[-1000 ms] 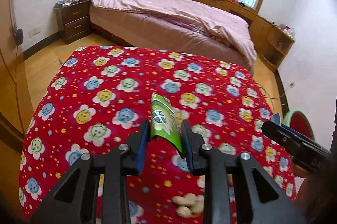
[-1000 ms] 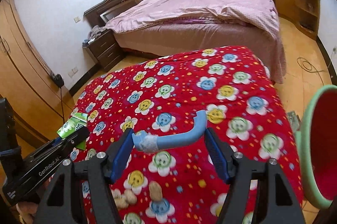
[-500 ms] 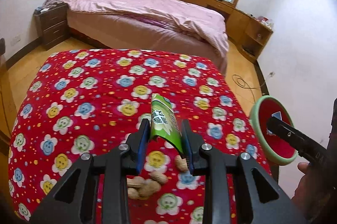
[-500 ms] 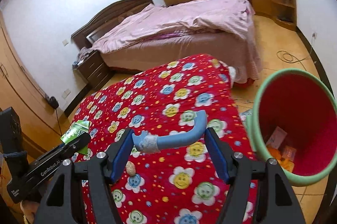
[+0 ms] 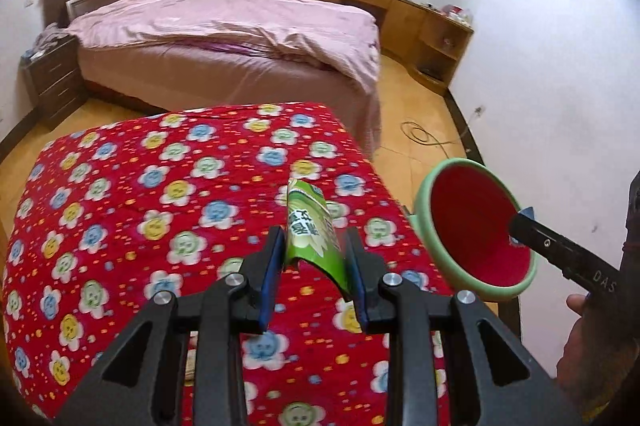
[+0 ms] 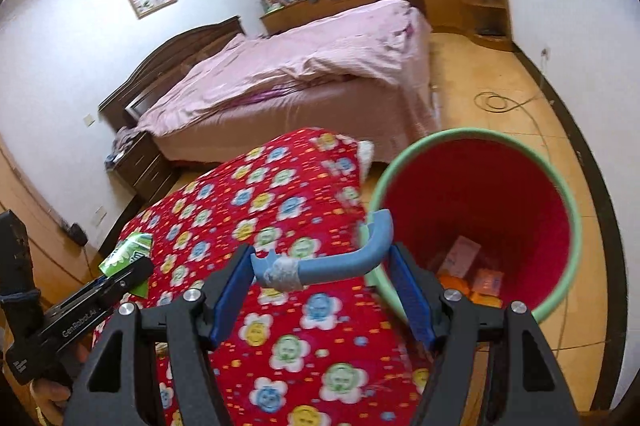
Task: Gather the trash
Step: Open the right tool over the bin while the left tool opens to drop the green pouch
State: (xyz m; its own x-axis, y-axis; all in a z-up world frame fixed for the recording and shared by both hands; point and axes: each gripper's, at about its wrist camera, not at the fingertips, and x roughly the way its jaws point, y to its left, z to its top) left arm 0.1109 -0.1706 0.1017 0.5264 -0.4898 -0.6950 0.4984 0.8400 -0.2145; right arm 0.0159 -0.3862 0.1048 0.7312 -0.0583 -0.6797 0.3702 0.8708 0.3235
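My left gripper (image 5: 314, 276) is shut on a green snack wrapper (image 5: 314, 230), held above the red flowered quilt (image 5: 132, 210). My right gripper (image 6: 322, 274) is shut on a bent blue plastic piece (image 6: 340, 260) wrapped with clear tape at one end. It hangs at the near rim of the red bin with a green rim (image 6: 476, 202), which stands on the floor right of the quilt. Packets lie in the bin's bottom. In the left wrist view the bin (image 5: 472, 226) is to the right, with the right gripper's tip (image 5: 524, 222) in front of it. The green wrapper (image 6: 128, 252) and left gripper show at the left of the right wrist view.
A bed with a pink cover (image 5: 240, 26) stands beyond the quilt, a dark nightstand (image 5: 52, 78) at its left. Wooden cabinets (image 5: 432, 26) line the far wall under the window. A cable (image 6: 496, 102) coils on the wooden floor. A hand (image 5: 580, 338) grips the right tool.
Both grippers have swung right across the quilt toward the bin, keeping their loads. The bin has come into full view; the peanuts on the quilt have dropped out of sight.
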